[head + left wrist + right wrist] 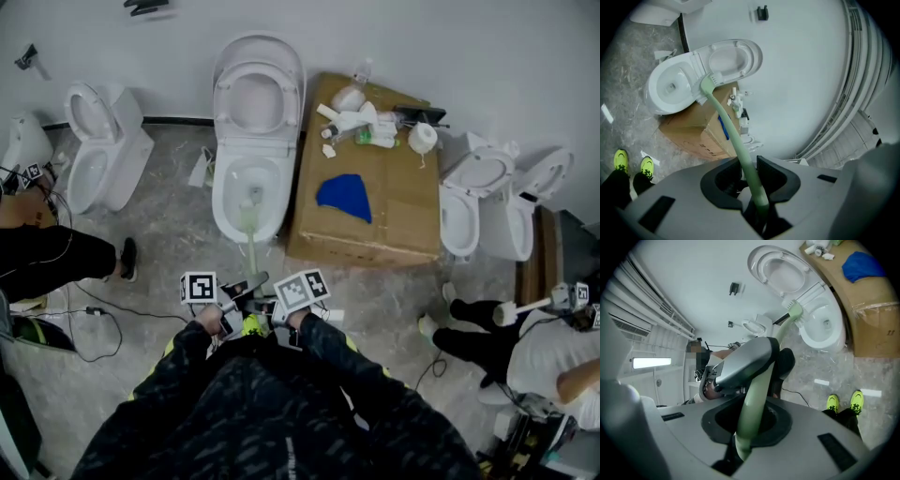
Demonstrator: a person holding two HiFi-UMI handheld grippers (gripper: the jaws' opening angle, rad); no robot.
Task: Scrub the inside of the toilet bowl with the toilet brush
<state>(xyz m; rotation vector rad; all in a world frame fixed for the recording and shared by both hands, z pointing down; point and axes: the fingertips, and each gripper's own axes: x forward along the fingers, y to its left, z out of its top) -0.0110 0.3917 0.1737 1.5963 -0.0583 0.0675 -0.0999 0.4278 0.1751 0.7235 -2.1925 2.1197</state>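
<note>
A white toilet (249, 178) with its lid up stands ahead of me on the grey floor. A pale green toilet brush (250, 246) runs from my hands to the bowl, and its head (251, 199) sits inside the bowl. My left gripper (228, 302) and right gripper (277, 306) are both shut on the handle, side by side. In the left gripper view the handle (736, 140) passes between the jaws of the left gripper (750, 172), and the head (708, 83) is at the bowl's rim. In the right gripper view the right gripper (751, 423) clamps the handle behind the left one.
A cardboard box (398, 220) right of the toilet carries a blue cloth (345, 198), bottles (361, 122) and a paper roll (423, 138). More toilets stand at left (98, 150) and right (473, 202). Other people sit at both sides. Cables (94, 314) lie on the floor.
</note>
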